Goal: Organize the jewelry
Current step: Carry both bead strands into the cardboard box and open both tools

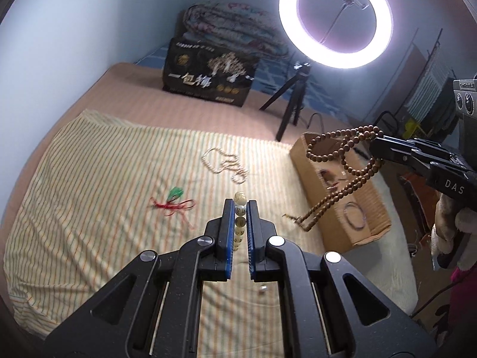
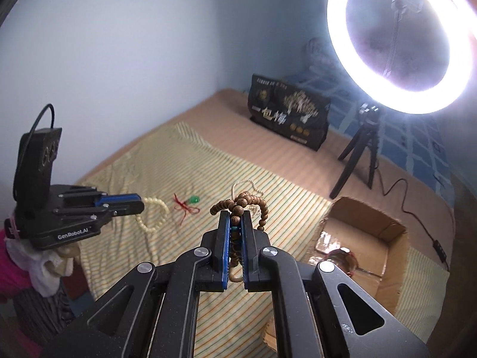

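Observation:
My left gripper [image 1: 240,205] is shut on a cream bead bracelet [image 1: 240,208] and holds it above the striped cloth [image 1: 89,179]; in the right wrist view the bracelet [image 2: 155,214] hangs from it [image 2: 142,205]. My right gripper [image 2: 236,217] is shut on a brown wooden bead necklace [image 2: 241,201]. In the left wrist view that necklace [image 1: 342,161] dangles from the right gripper [image 1: 374,146] over the open cardboard box [image 1: 366,232]. A white bead necklace [image 1: 226,164] and a red cord with a green pendant [image 1: 171,203] lie on the cloth.
The box [image 2: 393,271] holds a thin bangle [image 1: 354,216] and other small pieces. A lit ring light [image 1: 335,19] on a black tripod [image 1: 290,101] stands behind it. A black printed bag [image 1: 208,77] and folded quilt [image 1: 232,29] sit at the back.

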### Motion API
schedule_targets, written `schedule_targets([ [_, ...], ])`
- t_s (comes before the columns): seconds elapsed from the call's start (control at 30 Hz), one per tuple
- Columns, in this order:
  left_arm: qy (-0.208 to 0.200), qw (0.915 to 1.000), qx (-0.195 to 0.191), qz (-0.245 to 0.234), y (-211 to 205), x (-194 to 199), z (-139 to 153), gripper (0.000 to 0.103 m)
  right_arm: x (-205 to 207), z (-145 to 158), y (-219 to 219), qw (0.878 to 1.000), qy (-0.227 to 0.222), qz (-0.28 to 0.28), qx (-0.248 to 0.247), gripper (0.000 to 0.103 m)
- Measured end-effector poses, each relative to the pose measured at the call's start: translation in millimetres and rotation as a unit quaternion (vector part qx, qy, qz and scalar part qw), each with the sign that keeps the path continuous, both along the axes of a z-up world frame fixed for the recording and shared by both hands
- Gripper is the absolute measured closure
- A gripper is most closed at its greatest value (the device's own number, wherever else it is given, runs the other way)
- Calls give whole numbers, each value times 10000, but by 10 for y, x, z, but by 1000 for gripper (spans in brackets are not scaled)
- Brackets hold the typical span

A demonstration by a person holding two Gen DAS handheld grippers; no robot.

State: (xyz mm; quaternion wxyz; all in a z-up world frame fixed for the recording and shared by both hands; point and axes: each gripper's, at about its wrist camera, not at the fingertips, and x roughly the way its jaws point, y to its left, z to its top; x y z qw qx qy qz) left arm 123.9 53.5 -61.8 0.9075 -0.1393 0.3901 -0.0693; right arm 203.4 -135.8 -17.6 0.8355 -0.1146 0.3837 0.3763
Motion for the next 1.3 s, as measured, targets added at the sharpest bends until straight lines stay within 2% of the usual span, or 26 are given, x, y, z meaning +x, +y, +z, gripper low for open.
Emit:
schedule_targets([
  [0.33,-292,9989,-140,-326,-382,32,280,98,-77,441,-471,9979,-304,-379,421,98],
  [0.63,-389,9963,-226,-737,-896,135,369,98,29,587,-894,9947,-506,-798,408,98],
  [0.9,-296,9940,-273,-1019,-1297,312,308,98,205,501,-1181,9916,-574,-1135,234,98],
  [1.3,4,9915,-163,-1291,-1753,601,2,98,529,200,-1451,9872,-308,-1546,226,98],
])
